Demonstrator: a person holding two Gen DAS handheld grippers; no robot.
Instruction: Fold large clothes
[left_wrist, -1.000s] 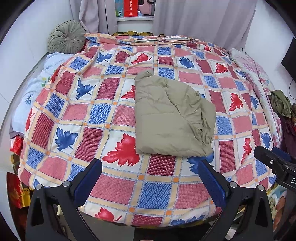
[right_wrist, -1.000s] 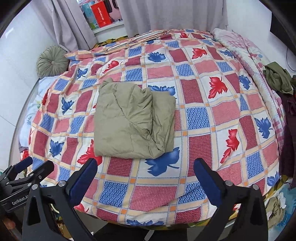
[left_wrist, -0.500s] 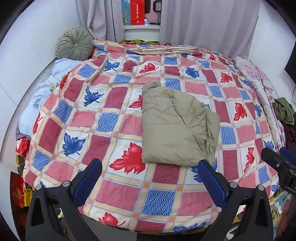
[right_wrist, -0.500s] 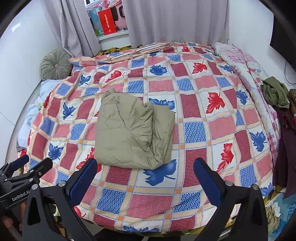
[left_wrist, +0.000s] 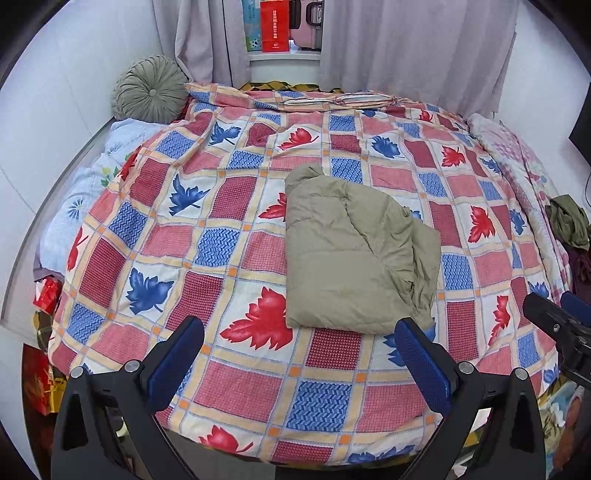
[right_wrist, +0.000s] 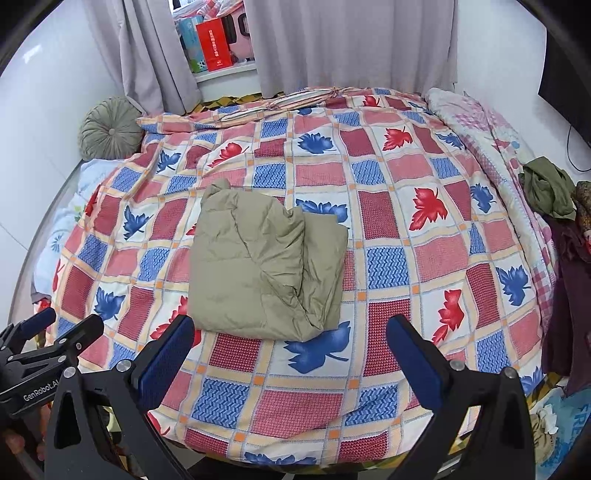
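You are holding both claws over the near edge of the bed, each with its blue pads spread wide and nothing between them. Your left claw (left_wrist: 299, 362) is hanging above the quilt (left_wrist: 207, 236), its right pad (left_wrist: 421, 365) just short of the near right corner of the jacket (left_wrist: 354, 254). Your right claw (right_wrist: 290, 360) is sitting likewise, its left pad (right_wrist: 166, 360) just by the near left corner of the jacket (right_wrist: 266, 266); neither is touching the cloth. Each claw is showing at the edge of the other's view, the two side by side and apart.

The jacket, olive and puffy, is lying folded into a rough square on the middle of the quilt, with one layer lapped over the right part and creases along that side. The quilt is showing red and blue leaves in checks and is covering most of the bed.

Farther off, a round green cushion (left_wrist: 149, 88) is leaning at the far left by the wall. Dark clothes (right_wrist: 550, 188) are lying heaped on the right edge. Beyond the bed, grey curtains (right_wrist: 347, 44) are hanging, with a red box (right_wrist: 216, 44) on the sill between them.
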